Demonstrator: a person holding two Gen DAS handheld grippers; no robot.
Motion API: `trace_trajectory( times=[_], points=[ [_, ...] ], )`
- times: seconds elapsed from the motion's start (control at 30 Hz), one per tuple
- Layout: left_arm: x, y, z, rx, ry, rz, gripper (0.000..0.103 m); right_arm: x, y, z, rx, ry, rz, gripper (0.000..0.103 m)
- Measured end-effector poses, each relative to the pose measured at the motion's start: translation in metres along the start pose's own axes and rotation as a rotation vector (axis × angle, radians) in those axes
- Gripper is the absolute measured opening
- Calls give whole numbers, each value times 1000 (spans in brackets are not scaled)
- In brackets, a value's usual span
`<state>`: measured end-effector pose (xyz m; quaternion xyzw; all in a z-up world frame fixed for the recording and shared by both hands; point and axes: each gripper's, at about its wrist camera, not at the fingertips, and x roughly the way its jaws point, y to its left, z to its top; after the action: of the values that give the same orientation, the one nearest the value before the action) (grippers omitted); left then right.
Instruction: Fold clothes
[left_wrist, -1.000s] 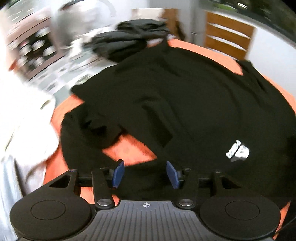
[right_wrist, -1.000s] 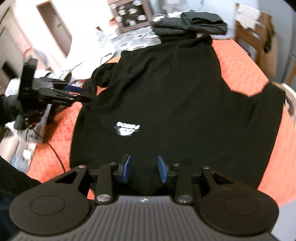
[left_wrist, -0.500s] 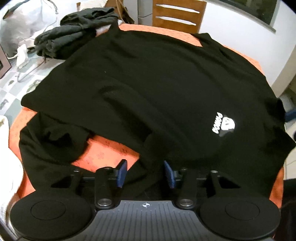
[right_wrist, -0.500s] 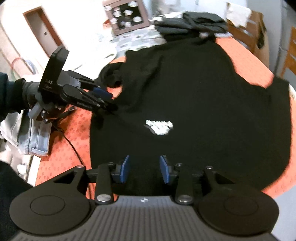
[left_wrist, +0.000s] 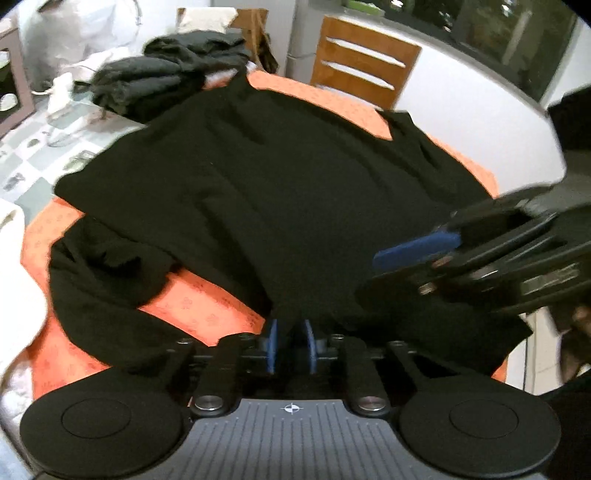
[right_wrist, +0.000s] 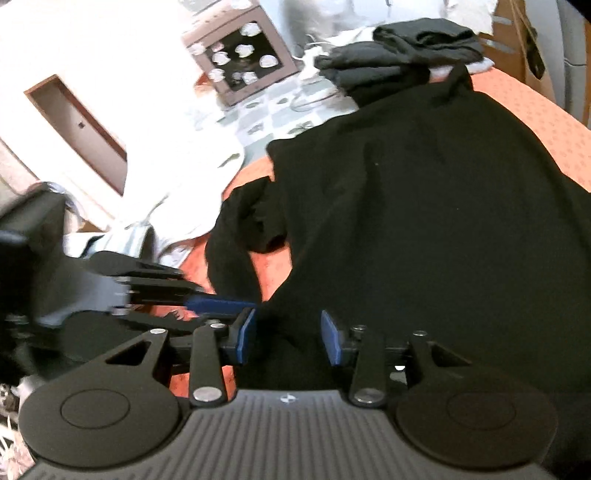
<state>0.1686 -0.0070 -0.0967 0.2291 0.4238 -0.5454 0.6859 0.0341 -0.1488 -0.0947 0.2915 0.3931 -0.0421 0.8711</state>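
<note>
left gripper (left_wrist: 290, 345): jaws closing, black shirt (left_wrist: 280, 192) fabric pinched between pads | right gripper (right_wrist: 289, 336): jaws apart, shirt fabric between, no grip seen | orange tablecloth (left_wrist: 207, 306) underneath

The left tool (left_wrist: 290, 345) has narrowed and its jaws are closing on a pinch of the black shirt (left_wrist: 280, 192). The right tool (right_wrist: 289, 336) has swung across beside it, hiding the shirt's white logo.
</note>
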Motion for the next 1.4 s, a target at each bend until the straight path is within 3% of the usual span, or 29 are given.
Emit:
trace_trajectory(
  times=[0.07,0.17,0.27,0.43,0.47,0.5,0.57,0.83,1.03,1.23,1.4],
  points=[
    [-17,7,2,-23,-23,11,43,6,1,1,12,8,-28,44],
    [-45,23,3,-58,-66,44,45,16,7,3,31,-2,-46,47],
    [-62,44,10,-91,-108,106,48,34,20,8,19,-15,-105,63],
    [-63,87,34,-111,-138,249,50,76,38,7,25,3,-206,63],
    [-61,96,40,-113,-146,265,51,84,42,5,23,8,-224,58],
    [-57,107,46,-121,-152,277,52,93,45,3,9,15,-246,37],
    [-45,127,59,-143,-153,283,54,102,43,-5,-10,32,-274,16],
    [25,197,109,-291,-112,262,54,62,46,-9,9,-51,-242,11],
    [76,225,133,-416,-98,228,53,53,49,-4,1,-50,-223,11],
    [117,241,150,-358,-76,283,52,46,50,-5,4,-62,-213,11],
    [141,239,158,-154,-40,290,52,46,48,-7,21,-67,-217,11]
  ],
)
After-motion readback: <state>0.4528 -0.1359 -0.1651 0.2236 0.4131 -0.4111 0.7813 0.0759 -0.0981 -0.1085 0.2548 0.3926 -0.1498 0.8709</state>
